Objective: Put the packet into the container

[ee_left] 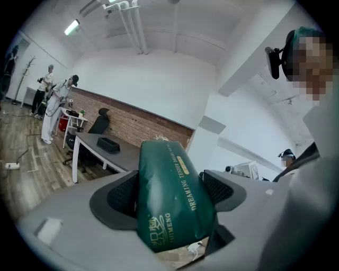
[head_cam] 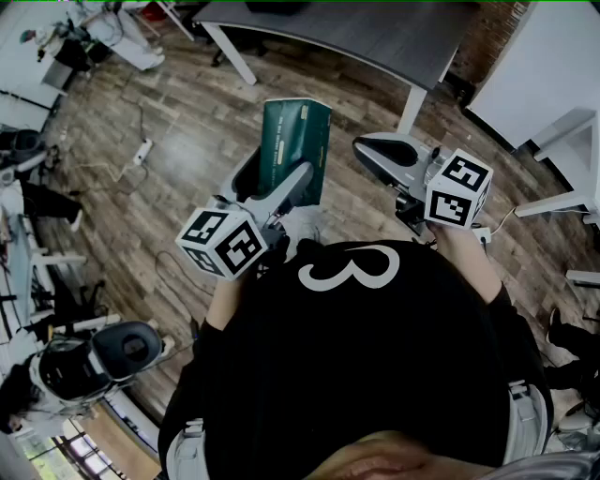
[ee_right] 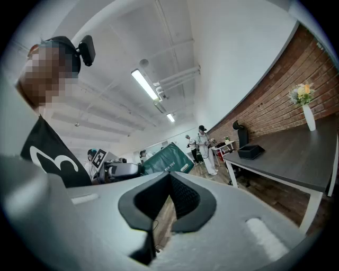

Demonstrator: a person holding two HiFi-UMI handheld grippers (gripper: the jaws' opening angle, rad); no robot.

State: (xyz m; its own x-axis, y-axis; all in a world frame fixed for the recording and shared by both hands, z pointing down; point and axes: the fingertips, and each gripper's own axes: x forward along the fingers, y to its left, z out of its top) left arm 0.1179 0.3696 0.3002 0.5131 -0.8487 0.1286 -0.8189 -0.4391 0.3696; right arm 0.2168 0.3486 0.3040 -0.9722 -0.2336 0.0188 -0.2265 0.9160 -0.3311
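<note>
A dark green packet (head_cam: 295,150) with gold print is held above the wooden floor, with my left gripper (head_cam: 279,178) shut on it. In the left gripper view the packet (ee_left: 172,196) fills the gap between the two black pads (ee_left: 121,197), which stand wide apart against its sides. My right gripper (head_cam: 389,150) hangs to the packet's right, apart from it. In the right gripper view its jaws (ee_right: 169,177) meet at the tips with nothing between them, and the packet (ee_right: 167,159) shows beyond. A black tray (ee_left: 108,144) lies on a grey desk.
The grey desk (head_cam: 375,28) with white legs stands ahead, along a brick wall (ee_right: 275,100). A white power strip (head_cam: 142,150) and cable lie on the floor to the left. Office chairs and equipment crowd the left side. People (ee_left: 50,103) stand at the far end of the room.
</note>
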